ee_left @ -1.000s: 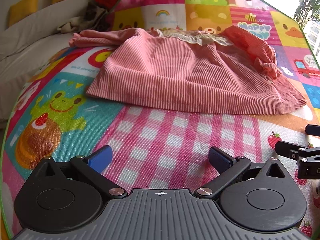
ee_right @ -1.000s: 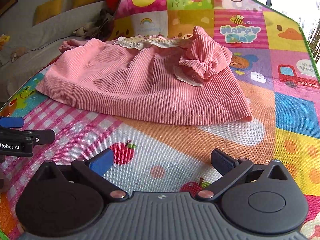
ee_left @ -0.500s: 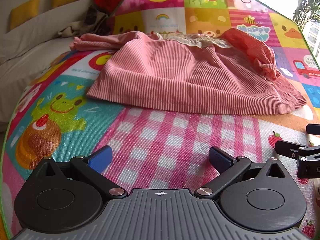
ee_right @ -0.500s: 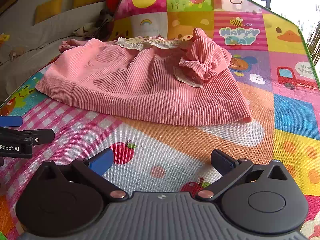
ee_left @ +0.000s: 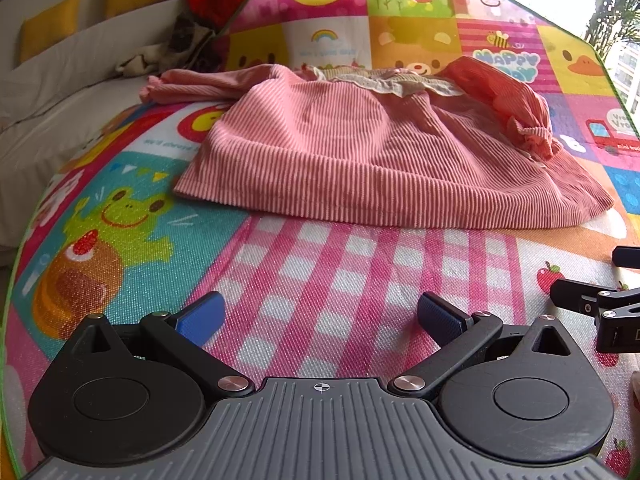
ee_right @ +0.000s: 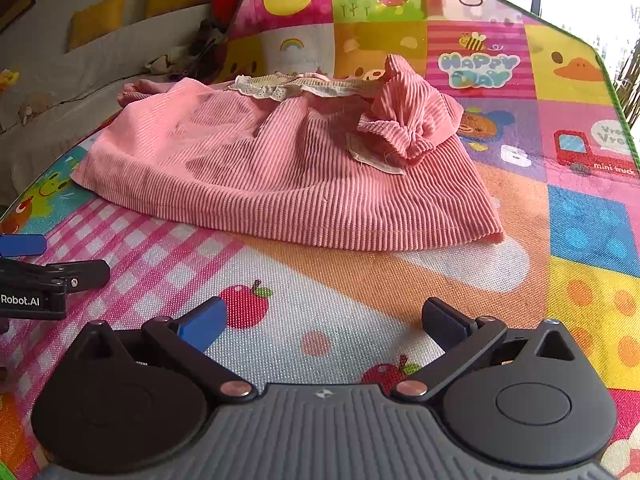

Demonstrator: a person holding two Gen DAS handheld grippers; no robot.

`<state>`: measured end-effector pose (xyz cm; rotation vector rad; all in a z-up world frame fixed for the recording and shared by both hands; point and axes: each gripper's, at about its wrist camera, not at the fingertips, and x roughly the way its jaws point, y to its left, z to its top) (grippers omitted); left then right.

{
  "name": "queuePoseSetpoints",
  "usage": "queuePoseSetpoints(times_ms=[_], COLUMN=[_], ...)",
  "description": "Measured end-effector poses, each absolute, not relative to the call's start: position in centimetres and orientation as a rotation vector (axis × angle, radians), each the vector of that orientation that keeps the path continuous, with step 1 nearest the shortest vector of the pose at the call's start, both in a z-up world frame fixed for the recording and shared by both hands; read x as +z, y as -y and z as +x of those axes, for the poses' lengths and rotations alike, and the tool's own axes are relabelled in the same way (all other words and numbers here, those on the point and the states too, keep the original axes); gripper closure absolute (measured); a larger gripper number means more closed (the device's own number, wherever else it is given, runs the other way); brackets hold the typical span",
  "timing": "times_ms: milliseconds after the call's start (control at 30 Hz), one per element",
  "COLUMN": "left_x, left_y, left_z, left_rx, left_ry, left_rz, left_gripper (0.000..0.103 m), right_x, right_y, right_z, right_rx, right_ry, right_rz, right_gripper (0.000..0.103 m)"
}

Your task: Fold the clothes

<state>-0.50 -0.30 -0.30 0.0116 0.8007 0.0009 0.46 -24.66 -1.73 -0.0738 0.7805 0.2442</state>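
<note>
A pink corduroy child's dress (ee_left: 360,152) lies spread on the colourful play mat (ee_left: 360,272), hem towards me and cream lace collar (ee_right: 280,87) at the far side. Its left sleeve (ee_left: 208,80) lies stretched out to the left. Its right sleeve (ee_right: 408,120) is bunched on top of the body, with a white label (ee_right: 374,156) beside it. My left gripper (ee_left: 320,316) is open and empty over the pink checked patch, short of the hem. My right gripper (ee_right: 322,322) is open and empty over the apple patch, also short of the hem.
The mat (ee_right: 580,240) has a green border, and its far end curves up behind the dress. A grey-white sofa (ee_left: 60,112) with yellow cushions stands at the left, with crumpled cloth (ee_left: 176,48) on it. Each gripper shows at the edge of the other's view.
Both grippers have edged slightly back and up, so the dress sits a little lower in each view. Jaws stay open and the dress has not moved.
</note>
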Motion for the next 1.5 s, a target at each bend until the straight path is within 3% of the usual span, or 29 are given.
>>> queuePoseSetpoints(times_ms=[1500], left_x=[-0.28], left_y=[0.36], left_z=[-0.59], left_rx=[0.0], left_ry=[-0.799], left_rz=[0.013], left_gripper=[0.0], right_x=[-1.98], right_y=[24.53], right_z=[0.1], right_rx=[0.241], right_ry=[-0.752], right_rz=[-0.083], right_gripper=[0.0])
